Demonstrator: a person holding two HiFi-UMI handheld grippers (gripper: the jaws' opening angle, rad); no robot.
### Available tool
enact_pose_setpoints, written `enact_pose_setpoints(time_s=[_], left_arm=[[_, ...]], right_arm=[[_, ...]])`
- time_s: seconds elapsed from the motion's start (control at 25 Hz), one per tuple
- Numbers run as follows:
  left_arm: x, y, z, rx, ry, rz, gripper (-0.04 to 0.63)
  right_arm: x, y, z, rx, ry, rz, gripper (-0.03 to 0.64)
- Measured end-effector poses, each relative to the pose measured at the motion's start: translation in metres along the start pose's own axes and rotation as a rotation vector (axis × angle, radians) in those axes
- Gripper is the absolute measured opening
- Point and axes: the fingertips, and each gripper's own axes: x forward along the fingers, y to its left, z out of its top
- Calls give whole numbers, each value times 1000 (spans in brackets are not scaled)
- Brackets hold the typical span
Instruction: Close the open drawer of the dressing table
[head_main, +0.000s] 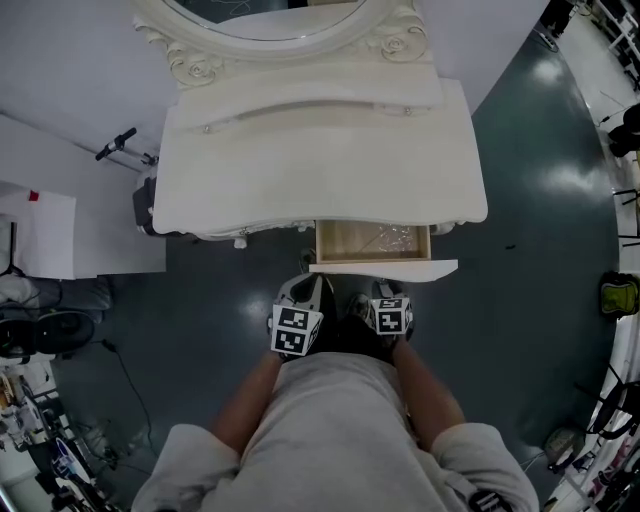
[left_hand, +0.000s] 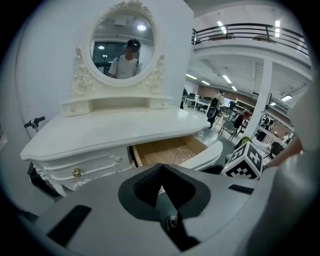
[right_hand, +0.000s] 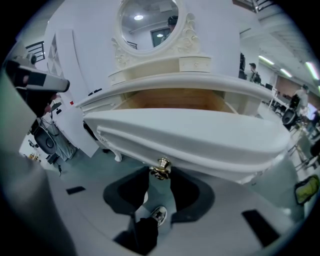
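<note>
Drawer (head_main: 385, 267) out, R tongs (right_hand: 160, 173) grip knob (right_hand: 161, 167)

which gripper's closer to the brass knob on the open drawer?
Right. The right tongs hold the brass knob between their tips. The left tongs, shut, hang short of the drawer front, near its left end.

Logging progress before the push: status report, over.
Left tongs shut, empty. Right tongs shut on drawer knob. Drawer open. Nothing seen blocking it.
</note>
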Motion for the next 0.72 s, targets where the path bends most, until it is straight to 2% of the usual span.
enact_pose_setpoints(time_s=[0.72], left_arm=[[-17, 24, -22, -41, 12, 56, 8]], right_arm=[[9, 0, 16, -1, -23, -6, 144]])
